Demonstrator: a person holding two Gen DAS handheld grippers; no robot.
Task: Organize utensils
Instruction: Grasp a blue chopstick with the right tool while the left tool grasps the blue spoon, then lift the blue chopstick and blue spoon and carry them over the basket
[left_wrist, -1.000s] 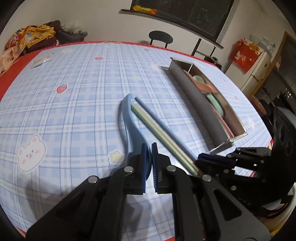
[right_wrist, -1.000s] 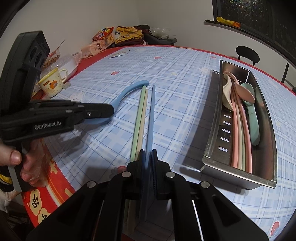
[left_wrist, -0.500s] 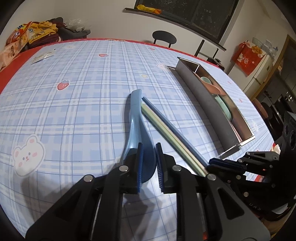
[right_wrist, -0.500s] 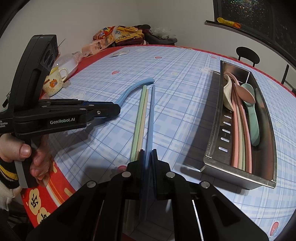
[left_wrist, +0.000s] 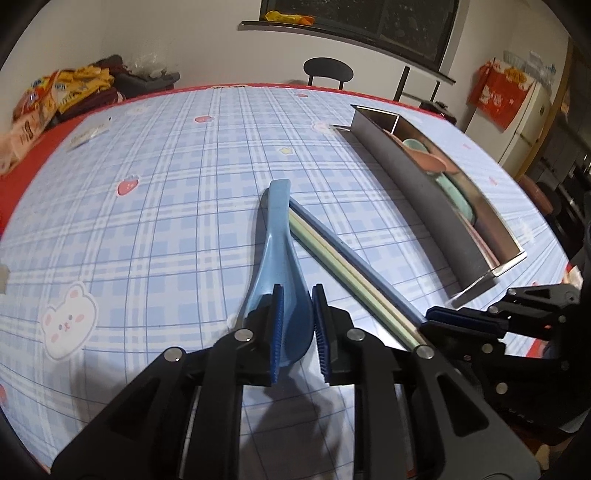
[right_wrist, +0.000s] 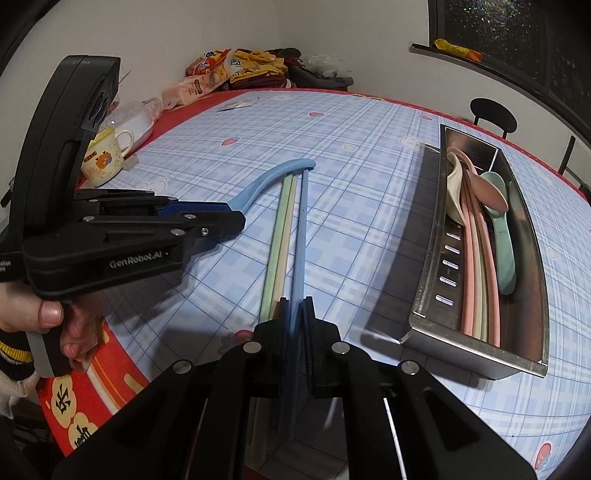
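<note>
Tongs first. My left tongs (left_wrist: 297, 325) are opening, the blue pads standing apart on either side of the blue spoon (left_wrist: 280, 258); its bowl sits between them, a gap showing on the right side, and I cannot tell whether the left pad touches it. From the right wrist view the spoon's handle arches up off the counter (right_wrist: 369, 155) and its tip comes down beside the far ends of the chopsticks.

My right tongs (right_wrist: 294, 317) are clamped together on the near end of the blue chopstick (right_wrist: 301, 229), which runs straight away from me along the checked cloth. Just to its left lie the pale green chopstick (right_wrist: 274, 251) and a cream chopstick (right_wrist: 286, 236), side by side and touching each other, flat on the counter.

Right of these, well apart, stands the steel utensil tray (right_wrist: 428, 280), long and narrow, with slots in its near wall. Inside it: pink chopsticks (right_wrist: 471, 273), a cream spoon (right_wrist: 455, 195), a pink spoon (right_wrist: 489, 192) and a mint spoon (right_wrist: 504, 236).

A hand (right_wrist: 55, 314) in a striped cuff grips the left handle at the left edge of the right view. Beyond it, near the counter's red border, sits a yellow-printed mug (right_wrist: 105, 158). Snack packets (right_wrist: 207, 74) are piled at the far corner. A black chair (left_wrist: 328, 70) stands behind the counter.
</note>
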